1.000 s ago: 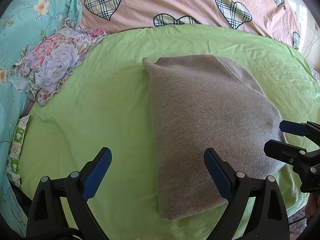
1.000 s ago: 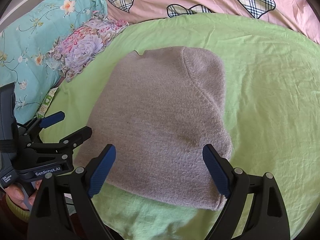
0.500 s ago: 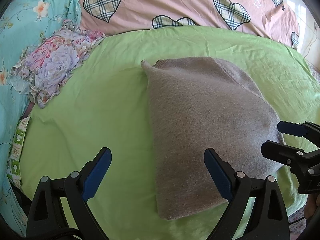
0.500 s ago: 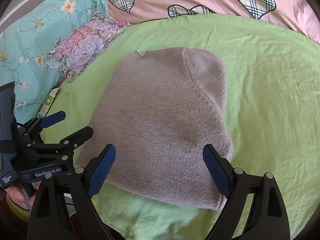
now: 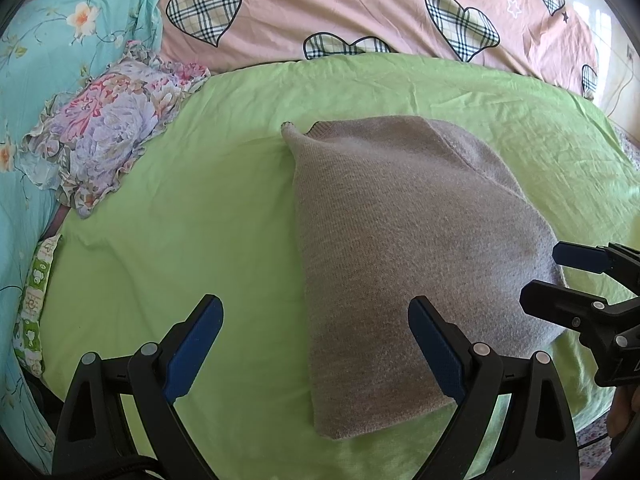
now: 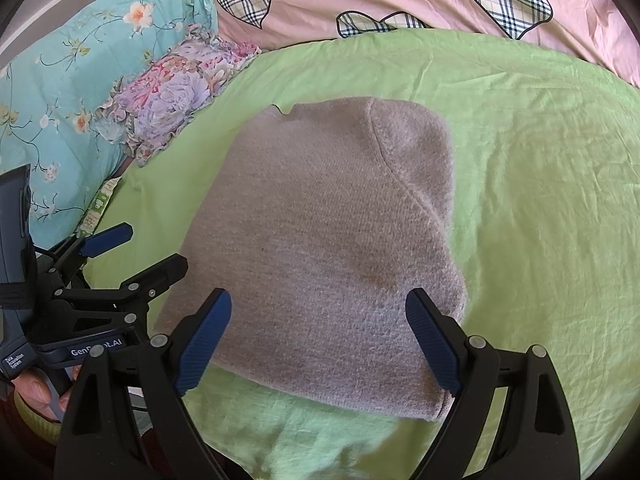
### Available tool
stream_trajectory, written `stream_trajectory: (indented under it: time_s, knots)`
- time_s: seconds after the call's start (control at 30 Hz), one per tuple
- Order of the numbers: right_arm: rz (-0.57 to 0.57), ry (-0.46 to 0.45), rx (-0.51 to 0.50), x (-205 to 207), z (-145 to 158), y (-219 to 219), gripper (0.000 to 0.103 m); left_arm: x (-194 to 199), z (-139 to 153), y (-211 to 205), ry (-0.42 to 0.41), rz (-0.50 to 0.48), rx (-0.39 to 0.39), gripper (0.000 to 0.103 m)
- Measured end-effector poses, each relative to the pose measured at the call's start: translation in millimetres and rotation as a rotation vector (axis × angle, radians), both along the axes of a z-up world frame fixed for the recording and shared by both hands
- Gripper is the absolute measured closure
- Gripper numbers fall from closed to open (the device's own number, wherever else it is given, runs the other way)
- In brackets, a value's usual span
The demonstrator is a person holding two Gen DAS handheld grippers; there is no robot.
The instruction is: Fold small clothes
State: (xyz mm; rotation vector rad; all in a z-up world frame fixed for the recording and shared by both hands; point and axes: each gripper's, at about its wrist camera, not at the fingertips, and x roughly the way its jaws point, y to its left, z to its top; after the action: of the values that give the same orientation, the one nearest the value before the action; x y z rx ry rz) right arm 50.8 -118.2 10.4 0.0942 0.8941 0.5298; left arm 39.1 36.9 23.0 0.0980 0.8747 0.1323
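Grey knit garment (image 5: 404, 256) lies folded flat on the green sheet (image 5: 208, 216), roughly center of the bed in both wrist views. In the left wrist view it runs from about 12 o'clock down to 6 o'clock, with a small pointed corner sticking up at its far left end and a curved seam on its far right side. Near edge is a thick doubled fold.

Left gripper (image 5: 316, 344) — jaws spread wide, holding nothing. Its right blue pad sits over the garment's near part; its left pad is over bare sheet at 7 o'clock. Whether the pad touches the fabric, cannot tell.

Right gripper (image 6: 320, 340) — also spread wide, empty. Both pads frame the garment's near edge, the knit filling the gap between them. In the left wrist view it enters from 3 o'clock just beside the garment's right edge; in the right wrist view the left gripper (image 6: 132, 256) shows at 9 o'clock, beside the garment's left edge, with a hand (image 6: 36, 392) gripping its handle at 8 o'clock.

Floral ruffled pillow (image 5: 104, 136) at 10 o'clock, off the sheet's left edge. Turquoise flowered bedding (image 5: 52, 24) behind it. Pink quilt with plaid hearts (image 5: 360, 4) across 12 o'clock, well apart from the garment.
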Motion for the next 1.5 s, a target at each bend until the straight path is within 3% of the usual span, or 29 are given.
stream_trajectory:
  time_s: [1.5]
  knots:
    - [0.006, -0.002, 0.007, 3.2, 3.4, -3.8, 0.014, -0.8, 1.5, -3.4, -0.006, 0.001, -0.005, 0.009]
